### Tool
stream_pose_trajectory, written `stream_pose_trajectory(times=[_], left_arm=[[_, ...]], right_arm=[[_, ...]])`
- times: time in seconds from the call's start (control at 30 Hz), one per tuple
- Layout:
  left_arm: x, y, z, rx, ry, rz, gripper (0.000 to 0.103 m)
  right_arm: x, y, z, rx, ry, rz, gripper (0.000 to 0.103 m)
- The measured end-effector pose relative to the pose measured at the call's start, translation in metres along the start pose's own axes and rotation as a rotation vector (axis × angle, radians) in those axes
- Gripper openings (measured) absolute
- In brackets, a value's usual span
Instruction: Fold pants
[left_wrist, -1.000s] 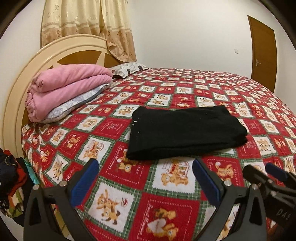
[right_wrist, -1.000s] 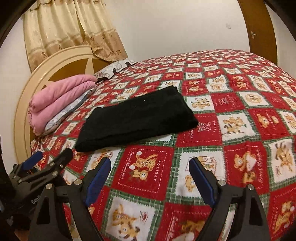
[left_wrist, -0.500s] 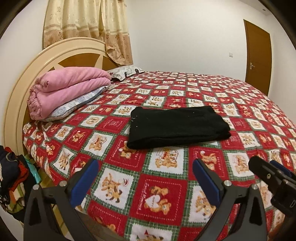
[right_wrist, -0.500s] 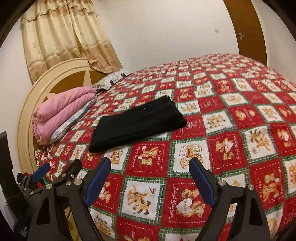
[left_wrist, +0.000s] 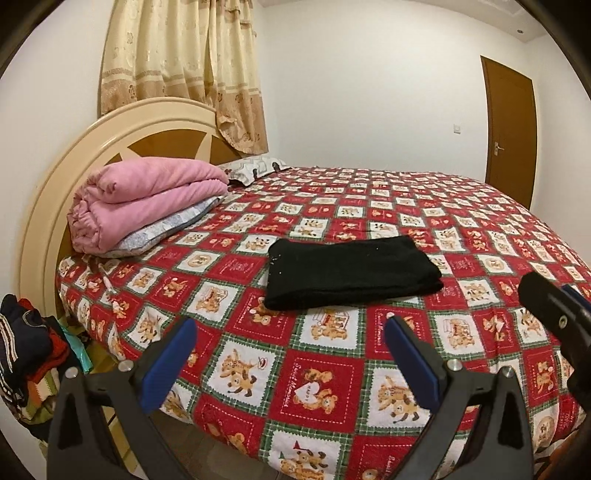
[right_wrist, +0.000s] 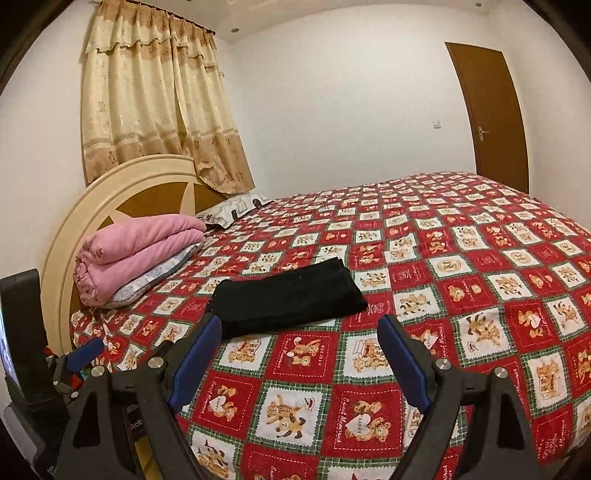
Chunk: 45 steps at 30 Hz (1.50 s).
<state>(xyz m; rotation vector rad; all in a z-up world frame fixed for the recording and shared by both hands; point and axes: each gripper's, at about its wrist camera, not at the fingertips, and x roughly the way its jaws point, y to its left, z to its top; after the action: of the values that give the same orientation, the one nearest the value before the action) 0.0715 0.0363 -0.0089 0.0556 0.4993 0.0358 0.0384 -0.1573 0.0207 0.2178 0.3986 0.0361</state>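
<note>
Hanging above the near edge of the bed (left_wrist: 480, 236), the left gripper (left_wrist: 291, 354) stands with its jaws spread wide and nothing between them. The right gripper (right_wrist: 299, 349) is likewise released and empty. Beyond them the black pants (left_wrist: 351, 271) lie folded into a flat rectangle on the red bear-patterned bedspread (right_wrist: 461, 288), apart from both grippers. Farther left, a folded pink blanket (left_wrist: 147, 199) rests on a pillow against the headboard (left_wrist: 122, 129). A curtain (right_wrist: 147, 96) hangs behind, and a brown door (right_wrist: 491, 110) stands far right.
</note>
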Motion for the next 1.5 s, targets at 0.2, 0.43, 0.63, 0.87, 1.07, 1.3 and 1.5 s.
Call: stream_pose_trajectory(times=[0.2,0.43,0.63,0.87,1.07,1.3,1.5], left_arm=[[-0.011,-0.001,-0.001,0.000,-0.023,-0.008,0.103],[-0.016,-0.002,-0.001,0.009,-0.033,0.015,0.103],[-0.021,0.000,-0.002,0.007,-0.038,0.013,0.103],[-0.028,-0.006,-0.001,0.023,-0.052,0.013,0.103],[-0.028,-0.007,-0.001,0.022,-0.050,0.014,0.103],[-0.028,-0.007,-0.001,0.021,-0.049,0.015,0.103],[-0.028,-0.007,-0.002,0.021,-0.048,0.016,0.103]], right_arm=[[-0.008,0.005,-0.001,-0.014,-0.007,0.002,0.088],[-0.011,0.007,-0.002,-0.022,-0.006,0.001,0.088],[-0.016,0.002,-0.002,-0.010,-0.007,-0.003,0.088],[-0.020,-0.002,-0.001,0.001,-0.016,-0.005,0.088],[-0.020,-0.003,-0.001,0.002,-0.016,-0.005,0.088],[-0.019,-0.002,-0.002,0.000,-0.013,-0.005,0.088],[-0.019,-0.003,-0.002,0.002,-0.015,-0.002,0.088]])
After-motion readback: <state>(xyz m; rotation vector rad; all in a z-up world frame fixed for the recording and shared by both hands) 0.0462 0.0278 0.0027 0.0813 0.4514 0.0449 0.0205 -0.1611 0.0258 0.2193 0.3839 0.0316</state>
